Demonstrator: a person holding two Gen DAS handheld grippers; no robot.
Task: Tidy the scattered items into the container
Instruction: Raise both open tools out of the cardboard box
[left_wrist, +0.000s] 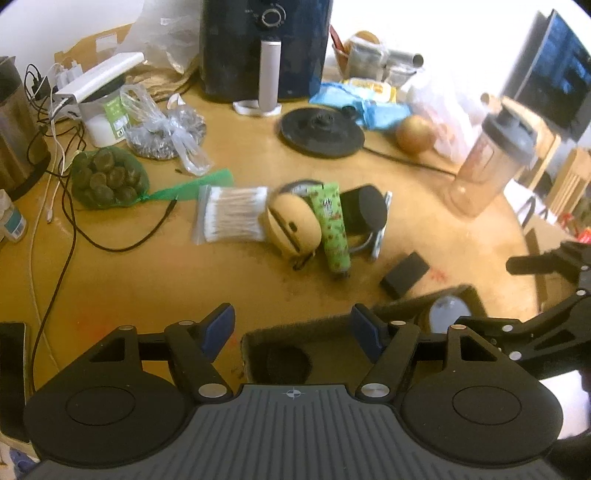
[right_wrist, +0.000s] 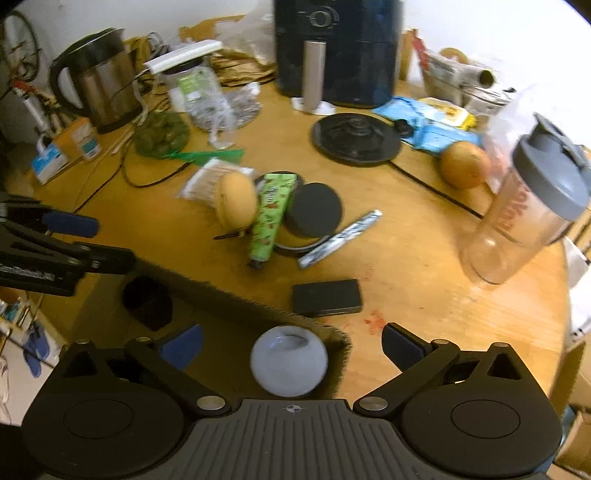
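Both grippers empty: left gripper (left_wrist: 293, 328) jaws parted, right gripper (right_wrist: 291, 345) jaws spread wide, over the brown felt container (right_wrist: 236, 295). Pale grey ball (right_wrist: 289, 360) and black cup (right_wrist: 147, 297) inside, below them. Green tube (right_wrist: 271, 218), black box (right_wrist: 327, 297) lie ahead on table (right_wrist: 406, 258)

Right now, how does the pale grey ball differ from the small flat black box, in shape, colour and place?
The pale grey ball is round and light; the flat black box is a thin, dark rectangle. The ball lies inside the dark felt container, between the open right gripper's fingers; the box lies on the wooden table, just outside the container's rim. Neither gripper holds either one.
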